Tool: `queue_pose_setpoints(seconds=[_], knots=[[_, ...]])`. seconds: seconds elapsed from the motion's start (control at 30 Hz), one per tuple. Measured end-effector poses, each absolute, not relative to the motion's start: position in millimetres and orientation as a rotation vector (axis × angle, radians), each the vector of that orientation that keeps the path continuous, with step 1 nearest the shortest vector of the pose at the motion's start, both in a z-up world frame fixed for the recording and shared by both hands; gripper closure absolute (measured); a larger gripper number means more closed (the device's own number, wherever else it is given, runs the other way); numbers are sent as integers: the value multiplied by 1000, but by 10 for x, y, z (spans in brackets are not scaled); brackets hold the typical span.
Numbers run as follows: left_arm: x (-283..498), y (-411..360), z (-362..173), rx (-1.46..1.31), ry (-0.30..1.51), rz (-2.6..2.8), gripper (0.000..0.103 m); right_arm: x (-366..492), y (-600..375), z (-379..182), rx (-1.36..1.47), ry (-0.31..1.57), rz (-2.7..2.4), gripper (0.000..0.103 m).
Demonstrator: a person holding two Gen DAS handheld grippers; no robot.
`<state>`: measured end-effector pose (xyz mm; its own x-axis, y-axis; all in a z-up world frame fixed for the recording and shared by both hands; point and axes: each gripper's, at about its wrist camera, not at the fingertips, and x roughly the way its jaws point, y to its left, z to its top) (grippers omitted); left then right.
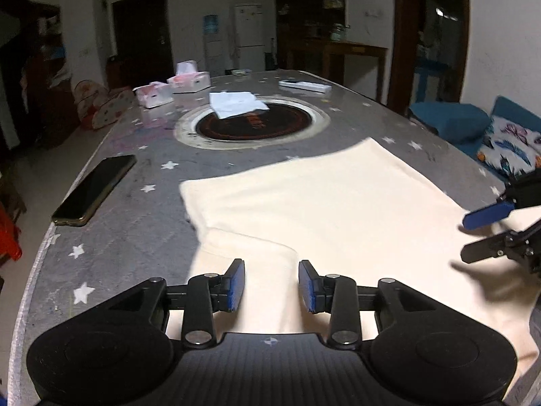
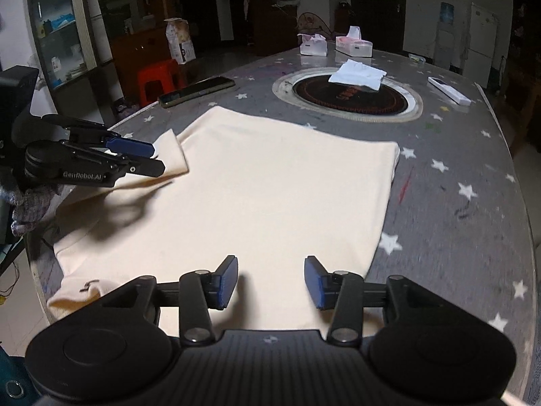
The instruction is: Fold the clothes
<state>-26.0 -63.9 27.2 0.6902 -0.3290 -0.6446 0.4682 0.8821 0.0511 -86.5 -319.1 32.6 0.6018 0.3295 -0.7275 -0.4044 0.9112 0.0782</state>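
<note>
A cream T-shirt point(image 1: 338, 203) lies flat on the grey star-patterned table point(image 1: 135, 237); it also shows in the right wrist view point(image 2: 270, 186). Its left sleeve point(image 2: 170, 154) lies folded in over the body. My left gripper point(image 1: 271, 286) is open and empty just above the sleeve area, and shows at the left of the right wrist view point(image 2: 154, 159). My right gripper point(image 2: 270, 282) is open and empty over the shirt's near edge, and shows at the right edge of the left wrist view point(image 1: 473, 237).
A black phone point(image 1: 94, 189) lies at the table's left edge. A folded white cloth point(image 1: 236, 103) rests on the round burner inset point(image 1: 253, 125). Two tissue boxes point(image 1: 189, 79) and a white remote point(image 1: 304, 85) sit at the far end. A red stool point(image 2: 159, 79) stands beside the table.
</note>
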Motion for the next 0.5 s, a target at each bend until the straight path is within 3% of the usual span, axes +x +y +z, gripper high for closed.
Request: queue_pose_setpoints(seconds=[0.13, 0.2, 0.27, 0.5], knots=[[-250, -729, 155, 275, 680, -424, 68, -902, -3171, 286, -84, 830, 433, 59], [-252, -723, 141, 274, 672, -422, 87, -902, -3158, 266, -79, 832, 433, 59], [-252, -679, 158, 262, 664, -408, 96, -902, -3153, 245, -75, 832, 430, 59], [-357, -151, 442, 75, 599, -306, 100, -917, -3152, 217, -68, 828, 424, 58]])
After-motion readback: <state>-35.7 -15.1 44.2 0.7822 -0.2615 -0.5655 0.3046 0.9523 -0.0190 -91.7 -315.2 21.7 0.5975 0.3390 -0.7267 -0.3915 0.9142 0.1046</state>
